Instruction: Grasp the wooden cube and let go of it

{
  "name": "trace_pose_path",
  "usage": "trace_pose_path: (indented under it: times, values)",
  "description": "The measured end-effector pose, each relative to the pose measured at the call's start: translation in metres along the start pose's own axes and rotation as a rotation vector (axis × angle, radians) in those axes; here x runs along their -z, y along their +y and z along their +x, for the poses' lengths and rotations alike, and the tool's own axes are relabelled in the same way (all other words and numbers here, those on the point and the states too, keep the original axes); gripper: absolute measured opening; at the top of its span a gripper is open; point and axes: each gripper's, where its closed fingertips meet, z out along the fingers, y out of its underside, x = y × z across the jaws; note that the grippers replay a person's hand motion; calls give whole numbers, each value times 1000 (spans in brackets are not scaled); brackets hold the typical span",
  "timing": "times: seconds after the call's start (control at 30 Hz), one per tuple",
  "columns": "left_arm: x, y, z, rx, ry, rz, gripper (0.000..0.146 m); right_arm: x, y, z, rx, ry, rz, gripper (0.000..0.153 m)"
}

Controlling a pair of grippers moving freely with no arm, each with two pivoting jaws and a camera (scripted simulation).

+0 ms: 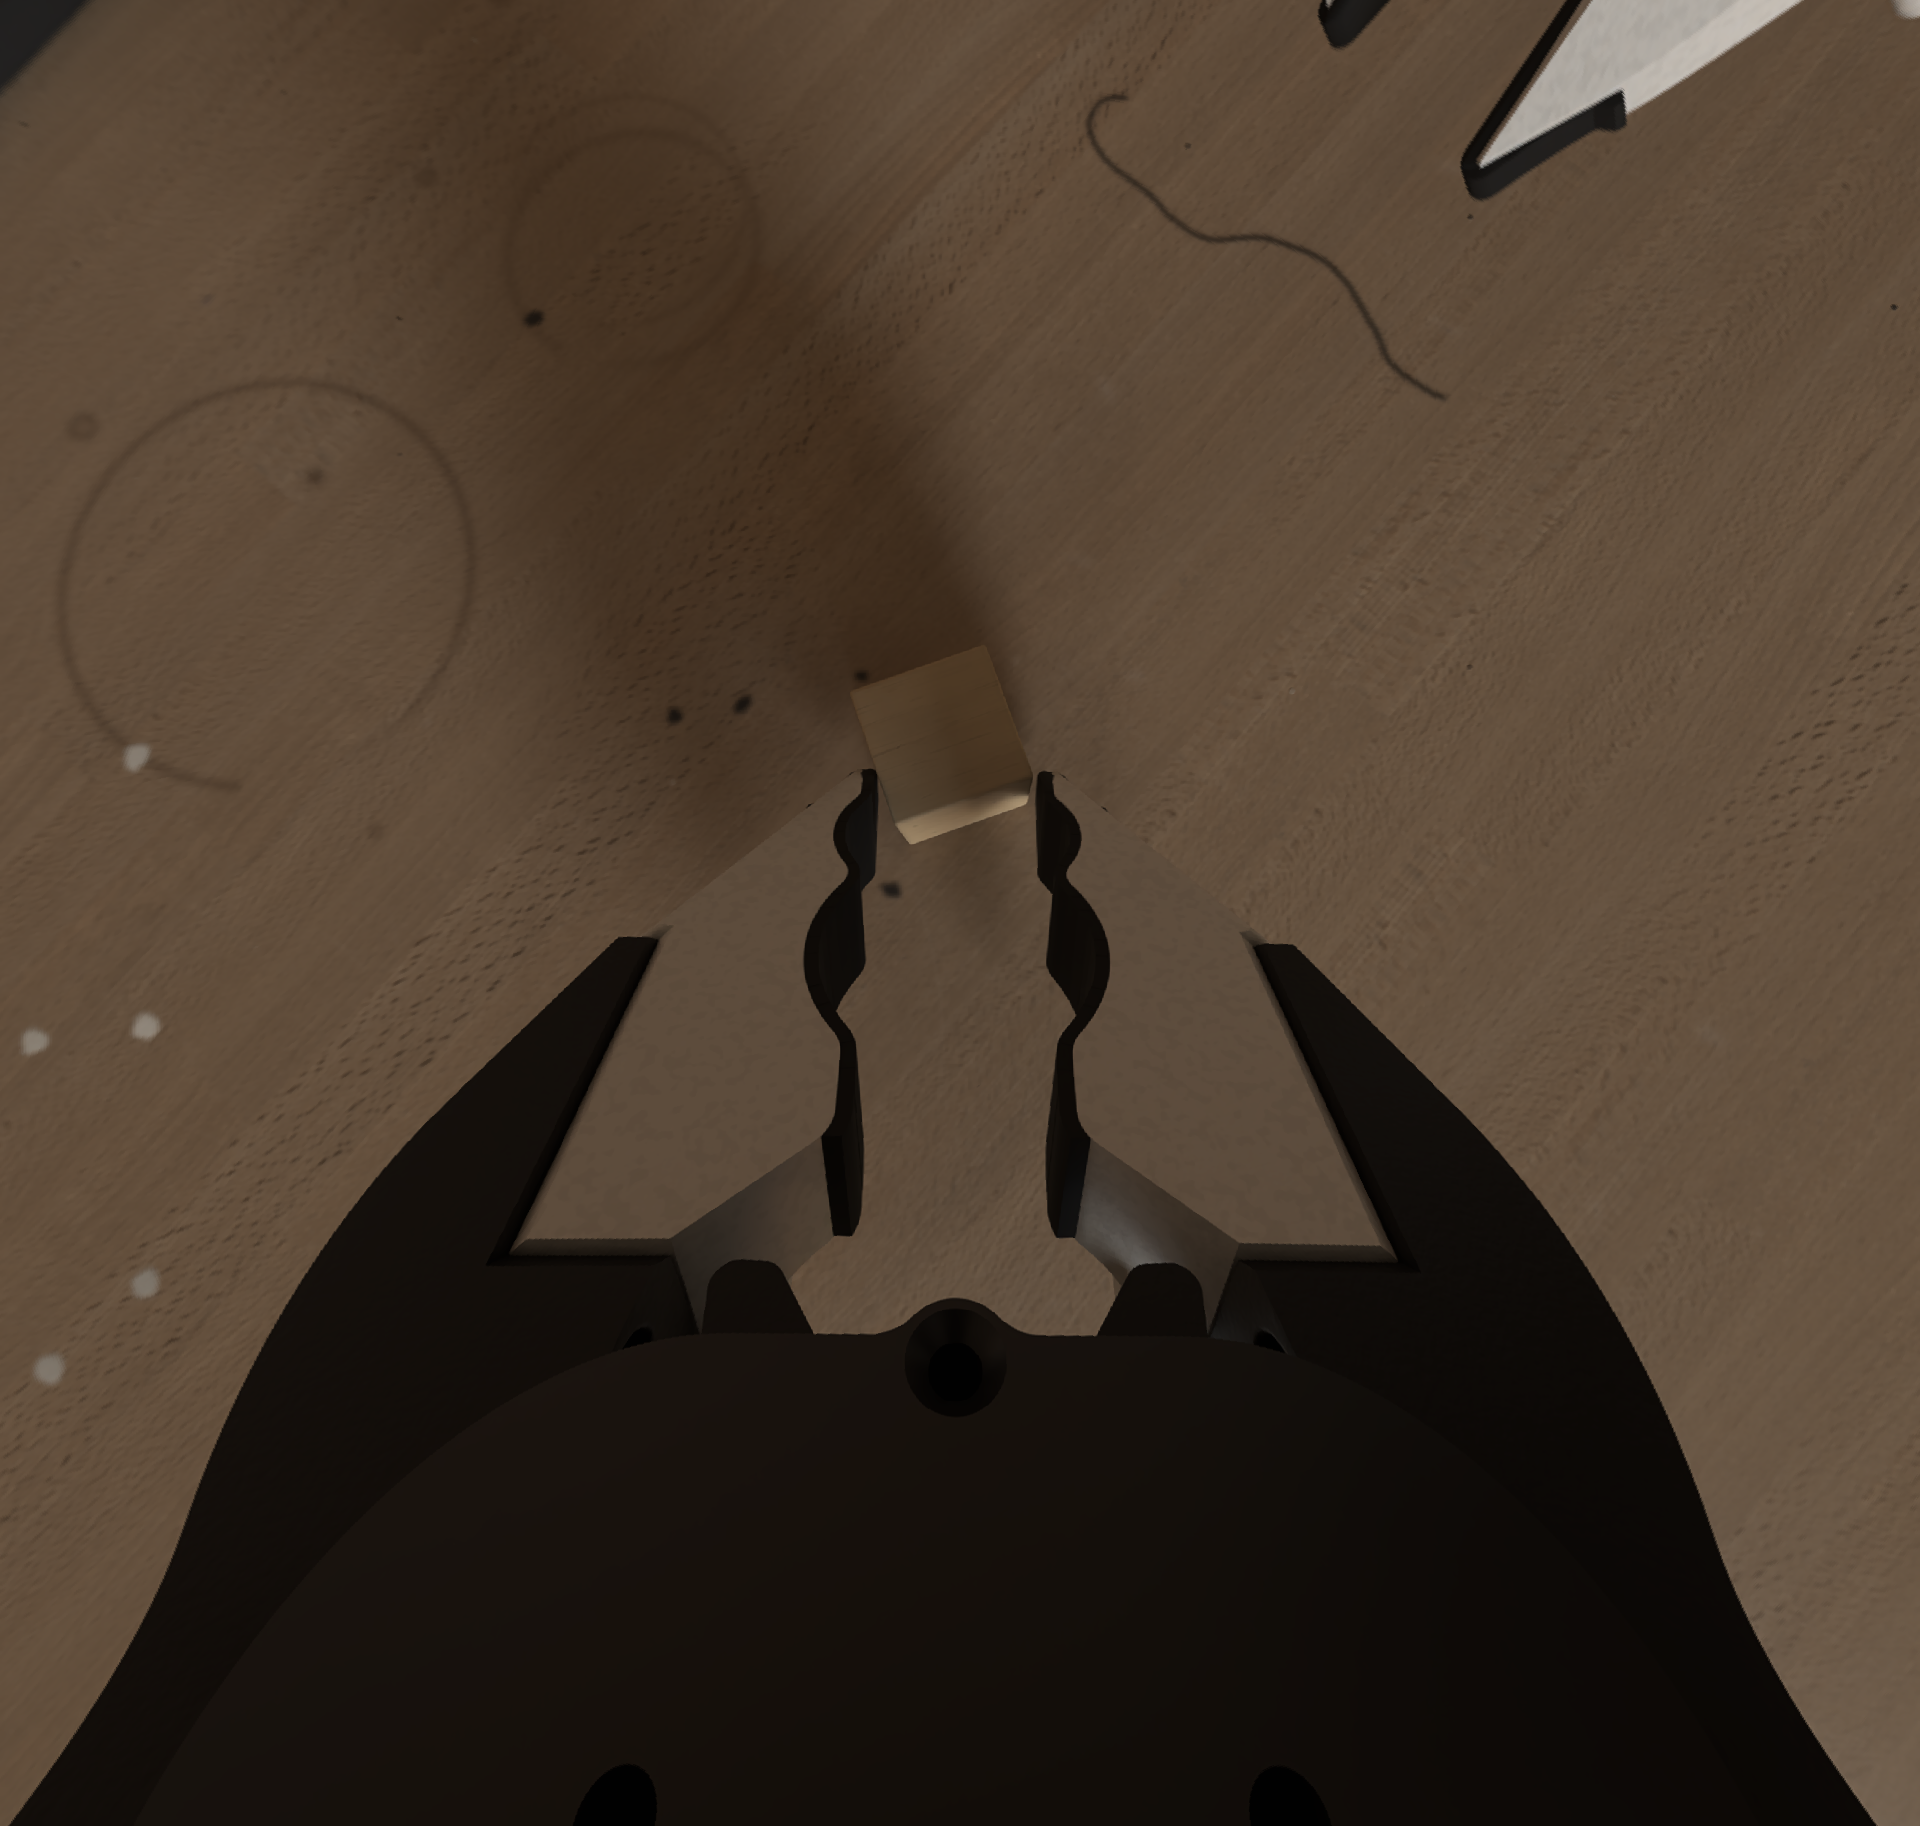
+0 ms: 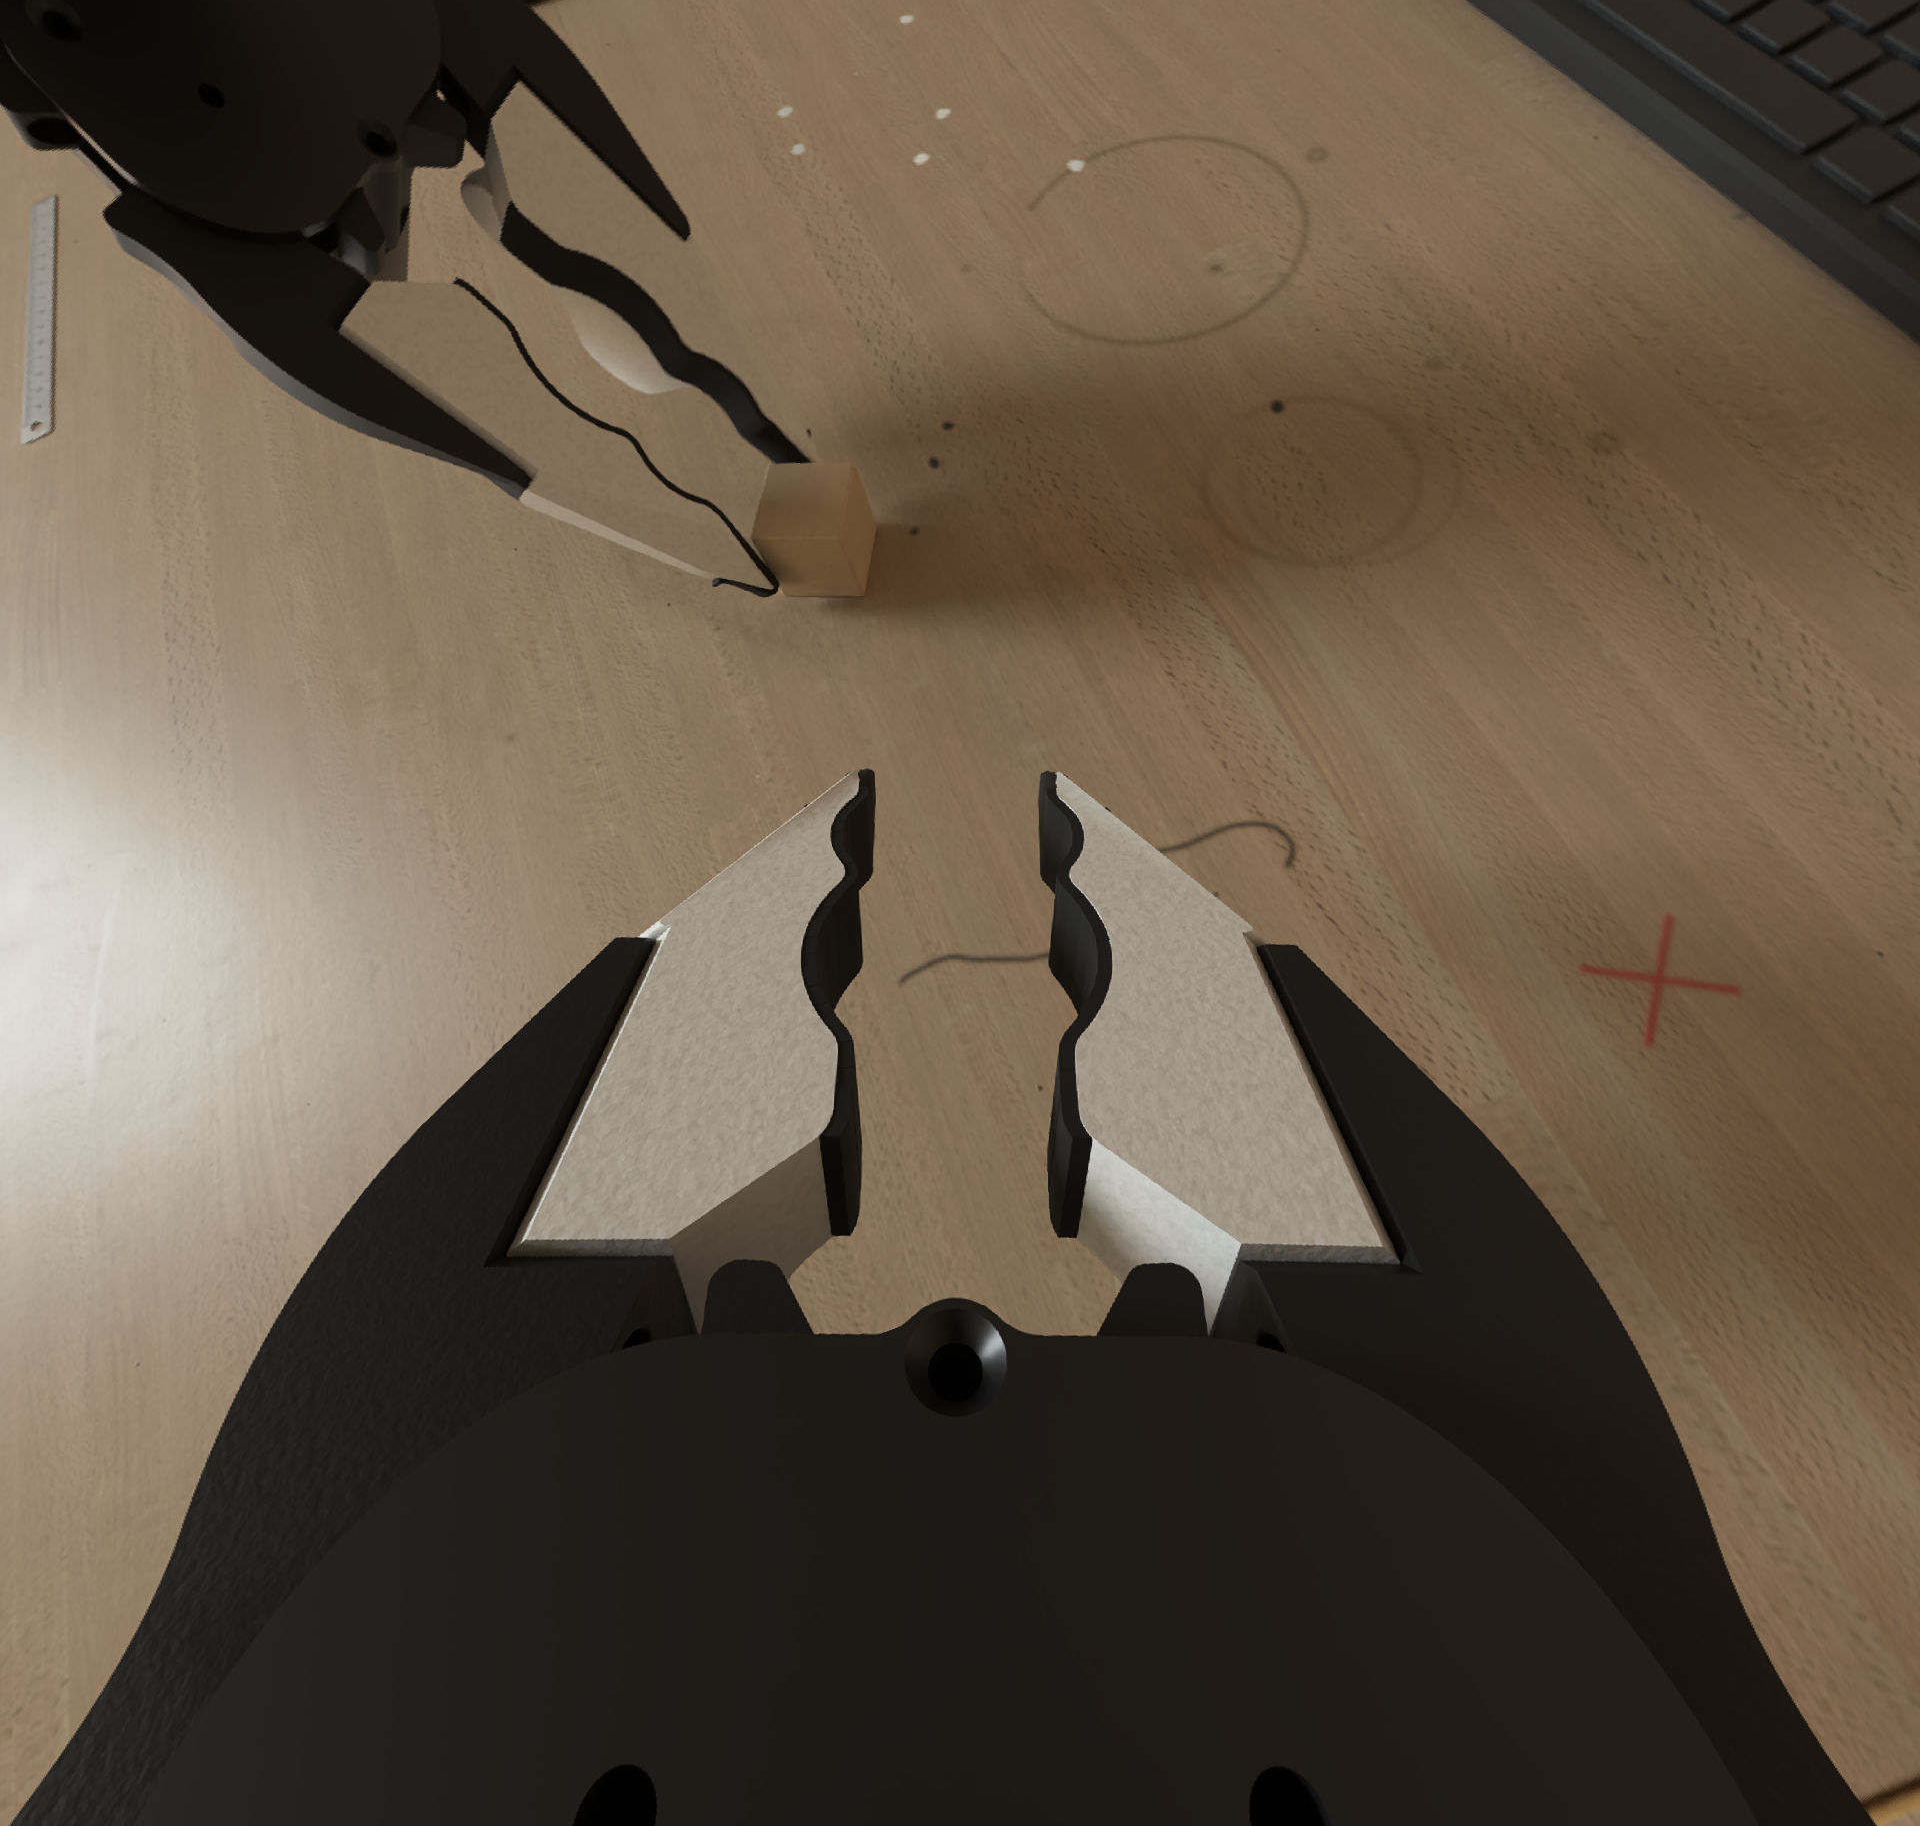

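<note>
Desk has keyboard at 2 o'clock, ruler at 10; left hand-held gripper part-open, tips flanking wooden cube, contact unclear; right hand-held gripper part-open, empty, cube at its 12

The cube stands on the tabletop, at the tips of the left tongs; the right tongs are well apart; a keyboard lies behind.

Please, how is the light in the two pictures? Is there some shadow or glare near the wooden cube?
Left wrist view: dim overall, with a dark soft shadow on the table just beyond the wooden cube at the left tongs. Right wrist view: brighter, pale glare at the table's left edge, and soft shadow spreading right of the cube; the right tongs are well lit.
</note>
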Motion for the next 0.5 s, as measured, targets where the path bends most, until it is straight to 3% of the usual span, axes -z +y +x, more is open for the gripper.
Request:
trace_pose_path:
  times: [0.5]
  values:
    - [-13,-11,4,-15,0,-23,28,4,4,2,-6,-1,11,31]
